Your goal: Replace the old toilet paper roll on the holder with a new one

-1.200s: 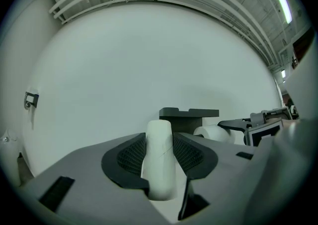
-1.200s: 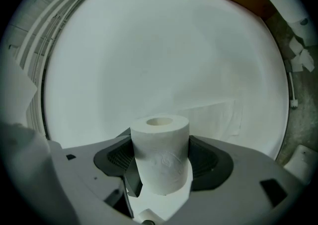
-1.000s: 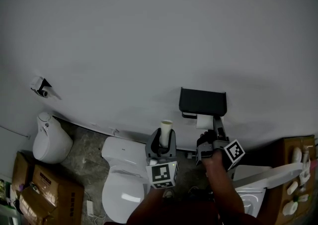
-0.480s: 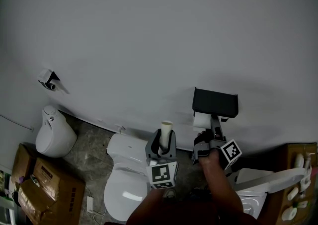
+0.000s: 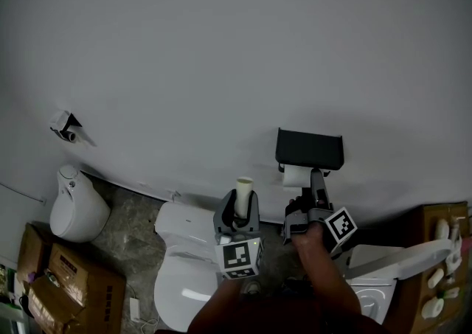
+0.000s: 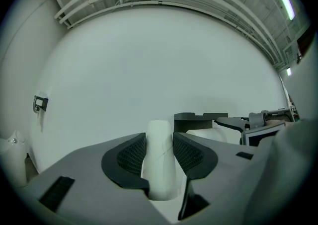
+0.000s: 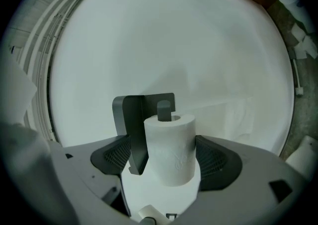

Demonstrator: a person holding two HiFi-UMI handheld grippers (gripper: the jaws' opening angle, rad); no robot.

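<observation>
New roll (image 7: 170,134) sits on the holder (image 5: 309,150); my right tool (image 7: 168,163) has just been opening, released. Left tool (image 6: 160,163) clamps the old tube (image 5: 244,191). Only discarding remains, I'd say.

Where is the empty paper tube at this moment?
In the head view the empty tube stands upright, clamped in the left tool. It is just left of the black wall holder, with the toilet below-left of it.
</observation>
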